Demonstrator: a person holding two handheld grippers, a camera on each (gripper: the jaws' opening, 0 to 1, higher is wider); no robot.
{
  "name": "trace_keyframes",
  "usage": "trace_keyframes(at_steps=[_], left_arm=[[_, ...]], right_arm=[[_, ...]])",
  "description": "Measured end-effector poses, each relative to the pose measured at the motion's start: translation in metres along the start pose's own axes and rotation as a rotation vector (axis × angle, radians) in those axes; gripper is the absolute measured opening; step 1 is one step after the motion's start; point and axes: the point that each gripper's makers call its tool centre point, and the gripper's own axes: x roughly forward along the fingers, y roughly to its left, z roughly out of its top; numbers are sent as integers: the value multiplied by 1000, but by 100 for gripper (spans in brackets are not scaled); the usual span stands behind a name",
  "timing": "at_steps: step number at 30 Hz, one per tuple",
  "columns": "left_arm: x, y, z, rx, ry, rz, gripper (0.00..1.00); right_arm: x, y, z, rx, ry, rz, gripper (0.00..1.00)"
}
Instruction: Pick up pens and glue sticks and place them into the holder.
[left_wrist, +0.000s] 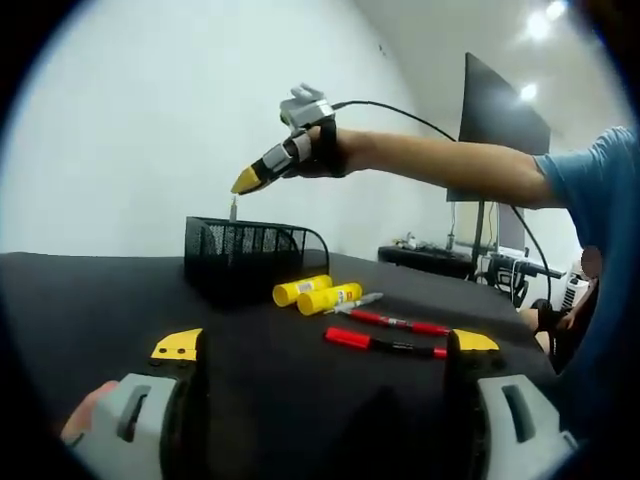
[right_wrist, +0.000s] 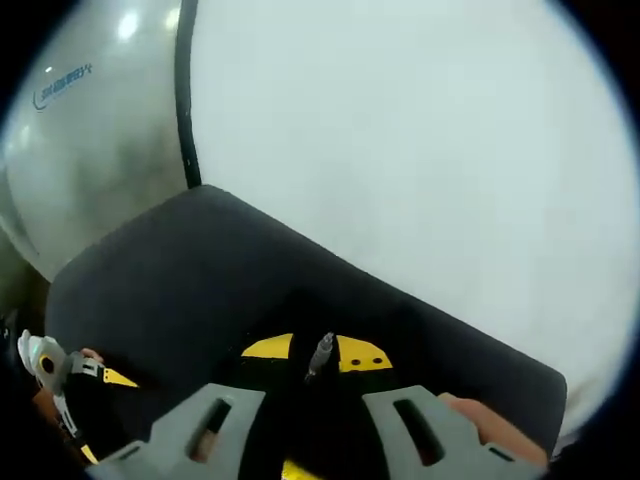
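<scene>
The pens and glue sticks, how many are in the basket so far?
None can be seen inside the black mesh holder. In hand: the right gripper holds a grey pen above its rim. Left on the table: two yellow glue sticks, another grey pen and two red markers. The left gripper is open, idle.

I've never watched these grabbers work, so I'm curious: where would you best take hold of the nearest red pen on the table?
I'd grip the nearest red pen around the middle of its thin barrel, coming straight down from above. It lies flat on the dark table, so its sides are free for the jaws to close across. The second red pen lies just behind, so the far jaw has to drop between them.
</scene>
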Motion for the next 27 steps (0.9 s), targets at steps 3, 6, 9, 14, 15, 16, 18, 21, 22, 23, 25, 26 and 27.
trace_keyframes(at_steps=[3, 6, 9, 14, 15, 16, 18, 21, 22, 23, 25, 26, 27], left_arm=[[0, 1, 0, -1, -1, 0, 92], [0, 0, 0, 2, 3, -1, 92], [1, 1, -1, 5, 8, 0, 92], [-1, 4, 1, -12, -9, 7, 92], [-2, 4, 2, -15, -15, 8, 92], [-3, 5, 4, -22, -24, 9, 92], [-4, 6, 6, -31, -36, 12, 92], [-4, 6, 5, -33, -32, 15, 91], [-3, 5, 4, -30, -27, 15, 91], [-3, 5, 3, -27, -24, 15, 91], [-3, 4, 3, -24, -20, 12, 91], [-3, 5, 2, -24, -19, 12, 91], [-3, 5, 3, -25, -19, 11, 91]], right_arm=[[-11, -6, 3, -4, -9, -7, 11], [-32, -1, -4, -17, -20, -9, 11], [-54, -5, -11, -28, -27, -14, 11], [-86, -6, -34, -99, -35, 42, 11], [-93, -5, -43, -106, -21, 52, 11], [-97, -6, -50, -118, -19, 62, 11], [-106, -8, -63, -143, -20, 84, 11], [-120, -7, -86, -144, -26, 126, 11], [-124, -3, -92, -137, -47, 150, 11], [-128, 1, -103, -143, -59, 182, 11], [-130, 5, -124, -169, -29, 203, 11], [-130, 6, -136, -201, 6, 208, 11], [-129, 8, -146, -238, 35, 218, 11]])
